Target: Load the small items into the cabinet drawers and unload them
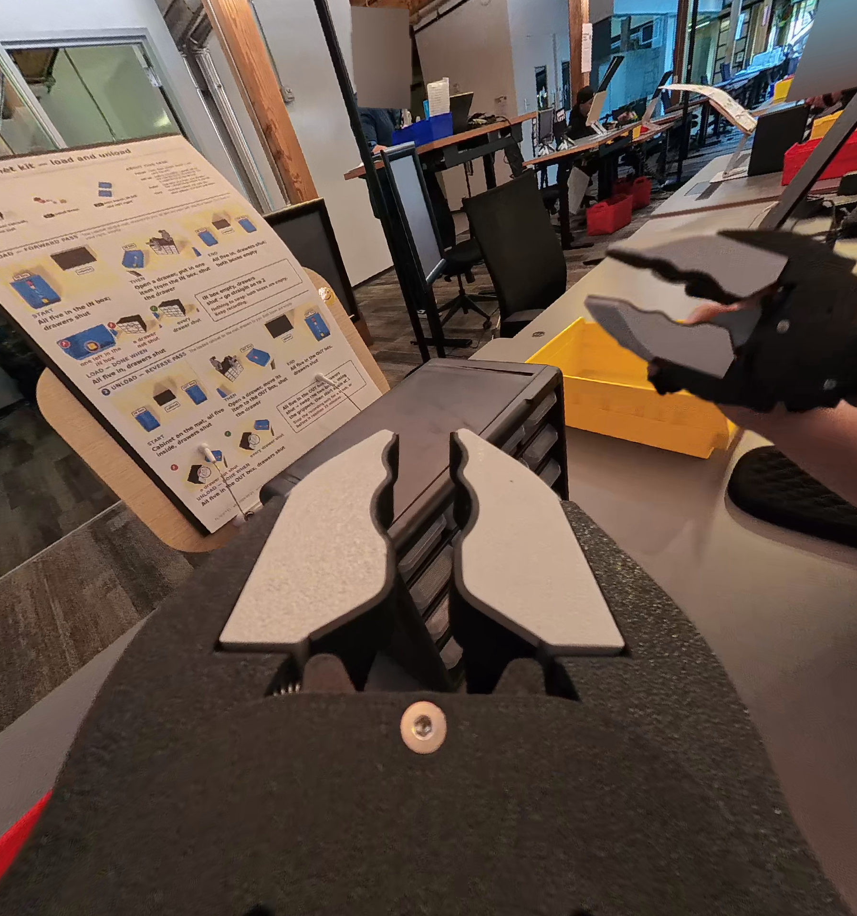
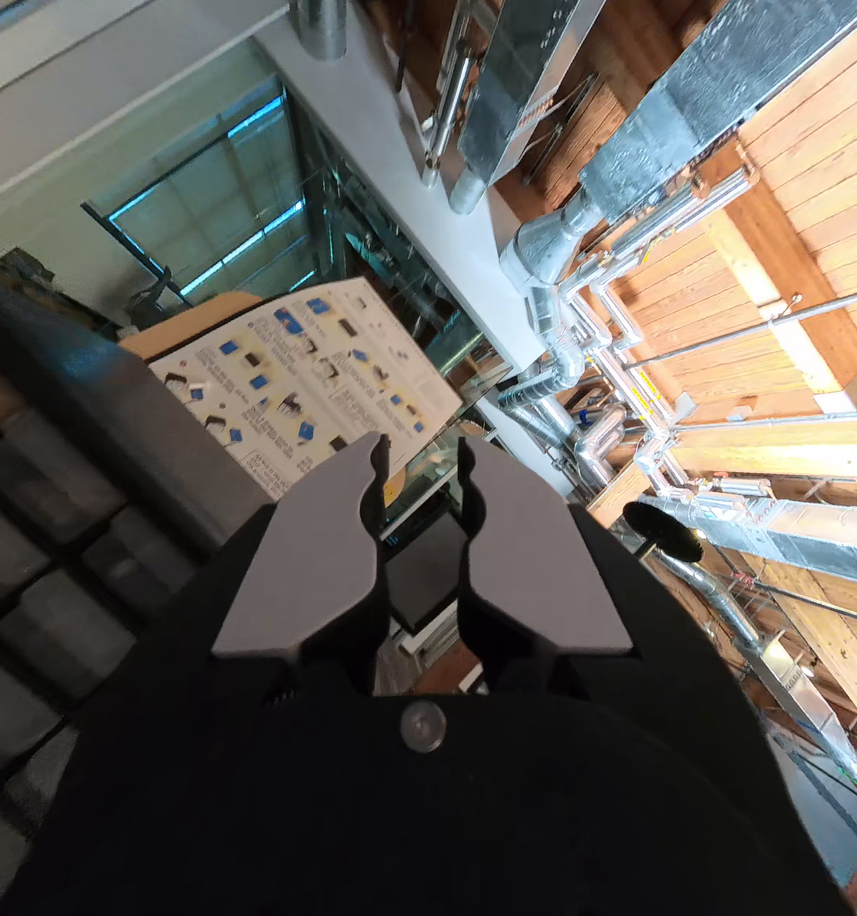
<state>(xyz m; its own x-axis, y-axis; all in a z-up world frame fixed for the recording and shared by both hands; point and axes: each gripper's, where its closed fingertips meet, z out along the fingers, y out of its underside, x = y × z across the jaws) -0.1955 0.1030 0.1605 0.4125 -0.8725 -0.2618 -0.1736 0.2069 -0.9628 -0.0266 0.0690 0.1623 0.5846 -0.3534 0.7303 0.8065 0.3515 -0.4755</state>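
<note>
In the left wrist view, the left gripper, black-bodied with two pale grey plastic fingers, hovered with its jaws apart and nothing between them, poised over the near top edge of the black plastic cabinet with its stack of small translucent grey drawers. The drawers faced right and all looked closed; no small items could be made out. The cabinet stood on the grey table. Just beyond it lay a shallow yellow plastic bin, apparently empty. Above the bin, the right gripper, held in a person's hand, was turned on its side in the air, its jaws apart and holding nothing. To the cabinet's left a printed white instruction sheet leaned on a wooden board. Farther off stood black office chairs and desks. The right wrist view, tilted and blurred, showed the drawer fronts at its left, then the sheet, then ceiling ducts.
</note>
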